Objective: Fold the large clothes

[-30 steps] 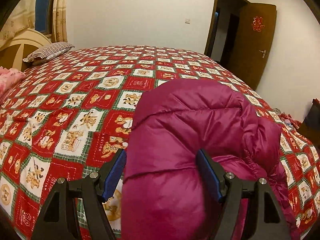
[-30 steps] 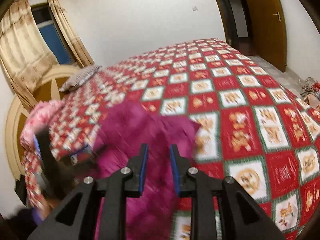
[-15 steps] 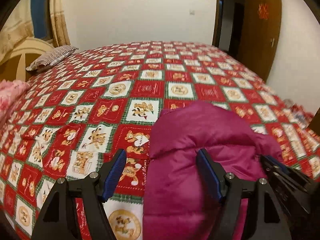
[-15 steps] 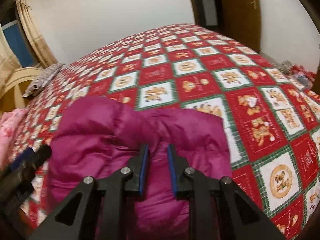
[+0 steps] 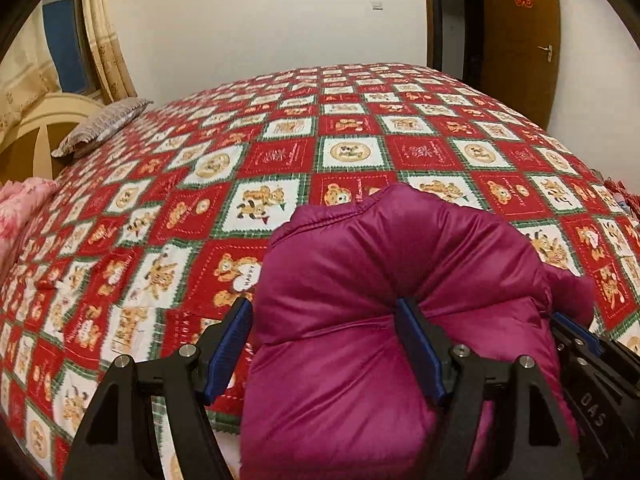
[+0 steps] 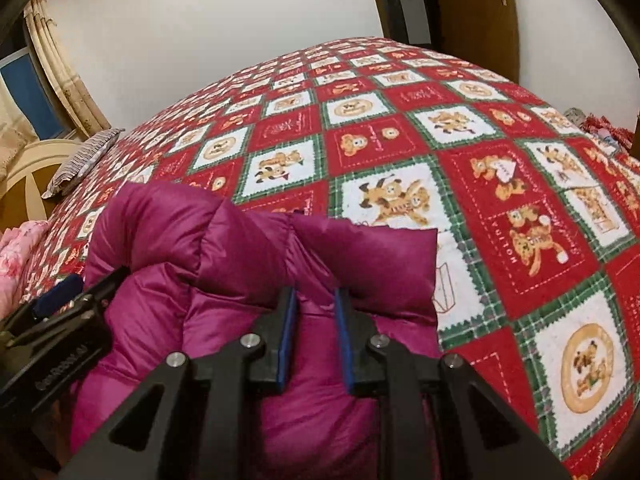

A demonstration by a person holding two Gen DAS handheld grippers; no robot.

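Observation:
A magenta puffer jacket lies bunched in a folded bundle at the near edge of the bed; it also shows in the right wrist view. My left gripper is open, its jaws wide around the bundle's left half, the right pad pressed into the fabric. My right gripper has its jaws close together with a fold of the jacket between the blue pads. Each gripper shows at the edge of the other's view: the right one, the left one.
The bed carries a red, white and green bear-print quilt. A striped pillow and cream headboard are far left; a pink cloth lies at the left edge. A brown door stands at the back right.
Both grippers and the jacket bundle have moved toward the bed's near edge and settled lower. The right gripper has come close beside the left. The jaw openings look the same.

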